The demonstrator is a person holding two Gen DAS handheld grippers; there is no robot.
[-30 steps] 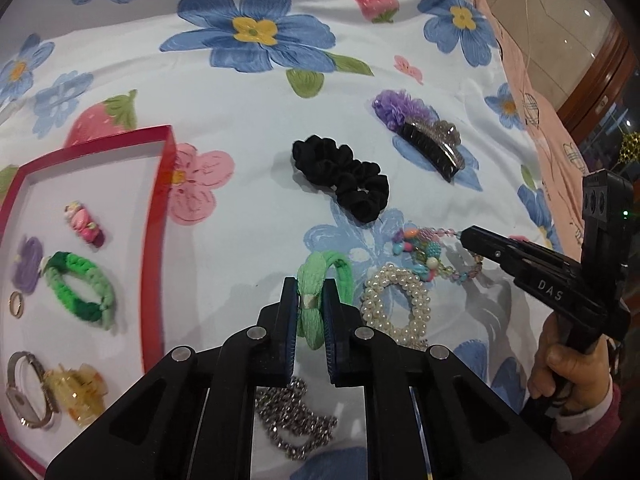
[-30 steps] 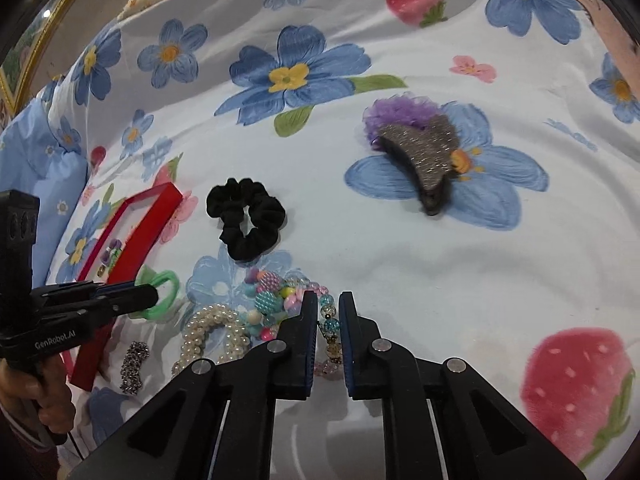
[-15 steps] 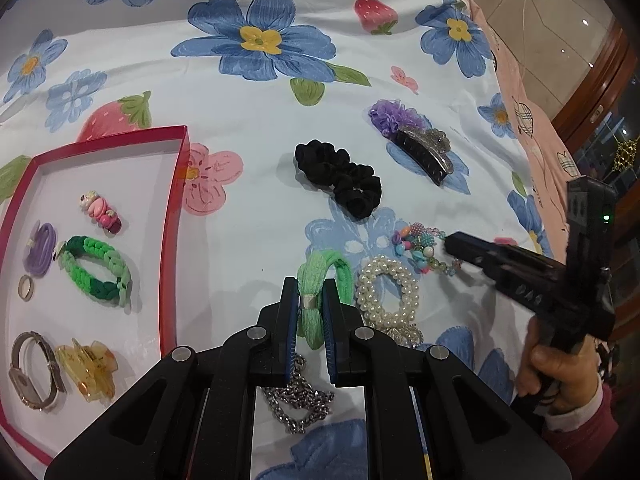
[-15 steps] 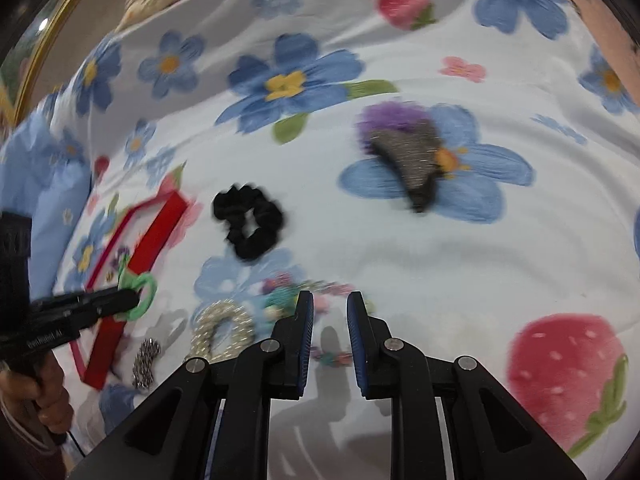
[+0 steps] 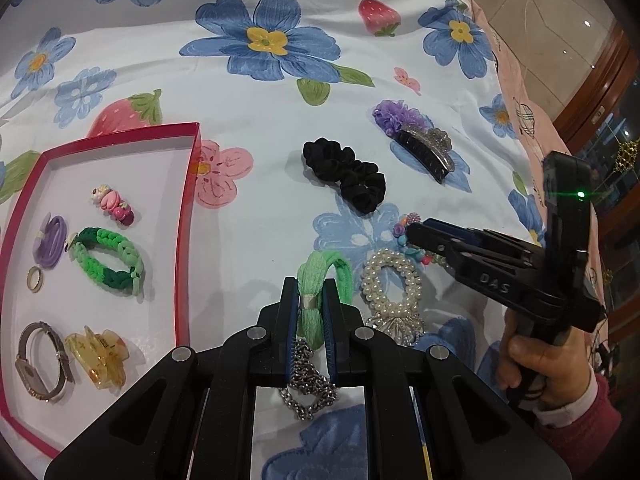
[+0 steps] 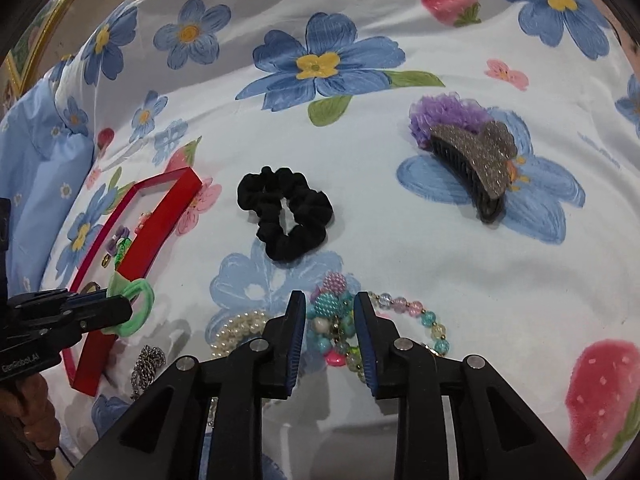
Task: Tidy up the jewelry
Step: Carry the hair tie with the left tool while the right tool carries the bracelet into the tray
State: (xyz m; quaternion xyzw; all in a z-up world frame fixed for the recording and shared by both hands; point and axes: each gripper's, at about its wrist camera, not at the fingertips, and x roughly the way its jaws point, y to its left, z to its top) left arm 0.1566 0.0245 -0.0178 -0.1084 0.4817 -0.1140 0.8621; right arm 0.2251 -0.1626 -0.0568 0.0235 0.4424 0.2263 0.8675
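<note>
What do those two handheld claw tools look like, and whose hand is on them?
Both grippers, left and right, are matte black plastic with blue-lined fingers and silver pivot bolts. The right bears white "DAS" lettering and a green light; a bare hand in a pink-red sleeve grips it.

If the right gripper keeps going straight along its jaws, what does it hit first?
Most likely the colorful beaded bracelet: its bead cluster already sits between the open jaws of the right gripper. Beyond that lies the black scrunchie. Height above the beads is unclear.
</note>
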